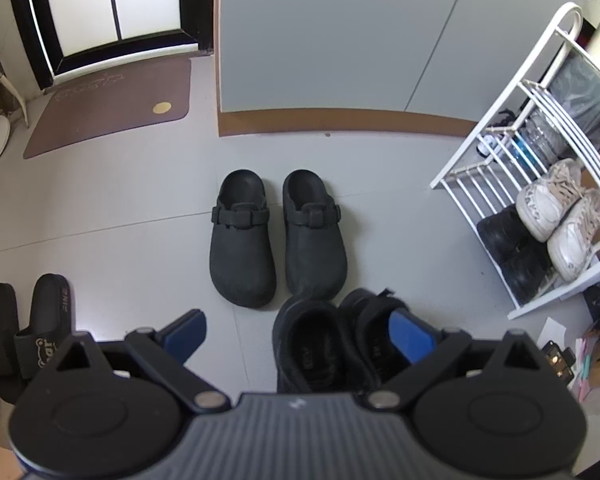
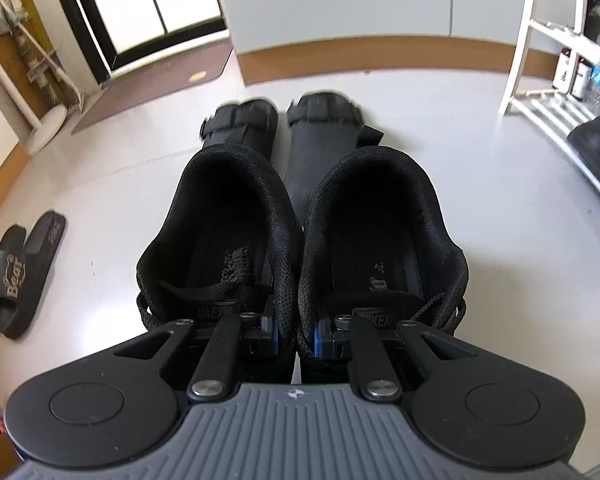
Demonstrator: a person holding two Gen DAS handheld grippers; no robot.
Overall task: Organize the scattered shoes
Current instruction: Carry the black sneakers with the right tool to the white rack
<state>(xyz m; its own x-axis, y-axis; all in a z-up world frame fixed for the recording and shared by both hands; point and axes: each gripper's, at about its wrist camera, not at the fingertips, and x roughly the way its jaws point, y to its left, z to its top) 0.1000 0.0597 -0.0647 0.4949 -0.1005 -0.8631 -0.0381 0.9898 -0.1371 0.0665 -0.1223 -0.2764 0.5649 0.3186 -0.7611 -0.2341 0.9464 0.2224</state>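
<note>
1. Right gripper (image 2: 294, 334) pinches the touching inner collars of the black sneakers (image 2: 228, 240), one finger inside each
2. Left gripper (image 1: 296, 330) hangs wide open, empty
3. Black clogs (image 1: 242, 240) sit paired just beyond the sneakers
4. White rack (image 1: 500, 152) stands farther right

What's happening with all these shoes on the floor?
Someone is tidying shoes with a handheld gripper in each hand. The right gripper has its jaws pinched on the inner sides of a pair of black sneakers, holding both together. The left gripper hangs open, holding nothing. Black clogs sit side by side on the floor ahead, black slides lie off to the left, and a white shoe rack holds white sneakers.
</note>
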